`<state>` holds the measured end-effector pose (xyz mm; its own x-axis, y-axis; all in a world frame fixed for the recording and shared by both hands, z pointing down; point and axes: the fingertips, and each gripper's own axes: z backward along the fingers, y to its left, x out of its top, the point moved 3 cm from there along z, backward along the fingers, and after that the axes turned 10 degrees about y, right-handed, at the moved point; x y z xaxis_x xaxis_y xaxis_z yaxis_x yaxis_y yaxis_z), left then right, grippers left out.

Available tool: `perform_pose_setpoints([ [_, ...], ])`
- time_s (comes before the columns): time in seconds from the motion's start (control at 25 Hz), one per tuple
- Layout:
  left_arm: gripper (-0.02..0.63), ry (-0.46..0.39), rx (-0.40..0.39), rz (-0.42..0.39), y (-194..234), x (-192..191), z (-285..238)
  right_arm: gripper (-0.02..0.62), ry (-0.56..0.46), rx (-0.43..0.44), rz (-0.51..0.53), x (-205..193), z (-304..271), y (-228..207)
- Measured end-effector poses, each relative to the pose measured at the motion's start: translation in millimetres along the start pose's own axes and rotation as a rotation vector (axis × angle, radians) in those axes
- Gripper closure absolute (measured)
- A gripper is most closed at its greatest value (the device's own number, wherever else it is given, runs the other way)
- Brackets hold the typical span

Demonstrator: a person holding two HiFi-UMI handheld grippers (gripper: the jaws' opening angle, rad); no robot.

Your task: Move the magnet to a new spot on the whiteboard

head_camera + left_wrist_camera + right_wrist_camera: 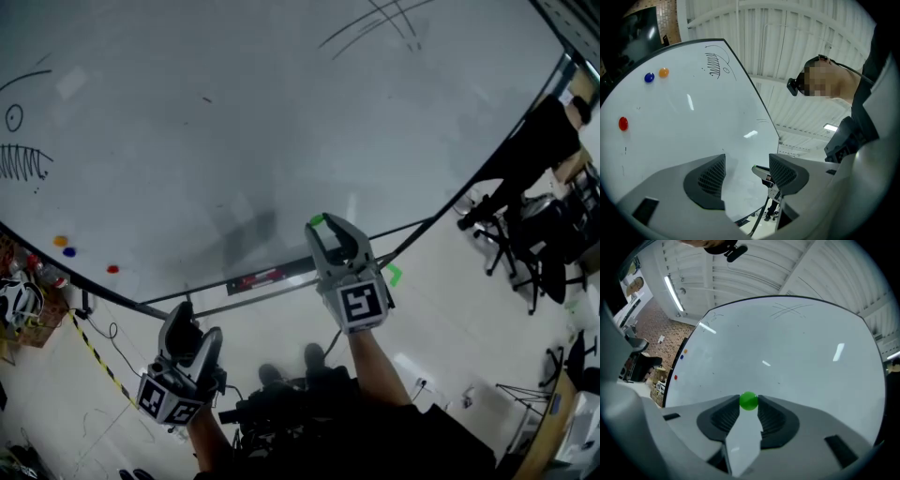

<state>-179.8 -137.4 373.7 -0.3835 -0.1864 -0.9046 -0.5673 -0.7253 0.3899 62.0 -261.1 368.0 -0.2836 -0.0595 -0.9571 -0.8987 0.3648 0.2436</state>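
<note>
A small green magnet point(749, 400) sits pinched between the tips of my right gripper point(749, 406), which is shut on it just in front of the whiteboard point(787, 348). In the head view that gripper point(326, 228) is raised near the whiteboard's point(244, 141) lower edge, with the green magnet point(317, 221) at its tip. My left gripper point(194, 330) hangs lower and to the left. Its jaws stand open with nothing between them point(747, 165). Its view shows the whiteboard point(693, 117) at a slant.
Orange point(61, 241), blue point(69, 251) and red point(112, 269) magnets stick near the board's lower left. Pen scribbles mark its left and top. A marker tray point(267, 278) runs below the board. Office chairs point(534, 234) stand at the right, and clutter point(28, 300) and striped floor tape point(98, 361) at the left.
</note>
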Motion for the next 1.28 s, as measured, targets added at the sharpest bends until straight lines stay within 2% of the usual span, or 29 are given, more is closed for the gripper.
perform_pose_setpoints([
  [0.32, 0.325, -0.001, 0.061, -0.023, 5.1, 7.0, -13.2, 0.446, 0.0, 0.027, -0.011, -5.3, -36.7, -8.8],
  [0.64, 0.325, -0.002, 0.105, -0.07, 12.9, 15.2, -22.5, 0.446, 0.03, -0.049, 0.056, -3.5, -48.1, -9.0],
  [0.96, 0.325, 0.003, 0.114, -0.072, 17.6, 14.9, -23.9, 0.446, 0.044, -0.109, 0.071, -3.1, -51.3, -11.6],
  [1.28, 0.325, 0.005, 0.11, -0.071, 19.2, 14.1, -23.9, 0.445, 0.041, -0.107, 0.05, -3.6, -50.8, -12.5],
])
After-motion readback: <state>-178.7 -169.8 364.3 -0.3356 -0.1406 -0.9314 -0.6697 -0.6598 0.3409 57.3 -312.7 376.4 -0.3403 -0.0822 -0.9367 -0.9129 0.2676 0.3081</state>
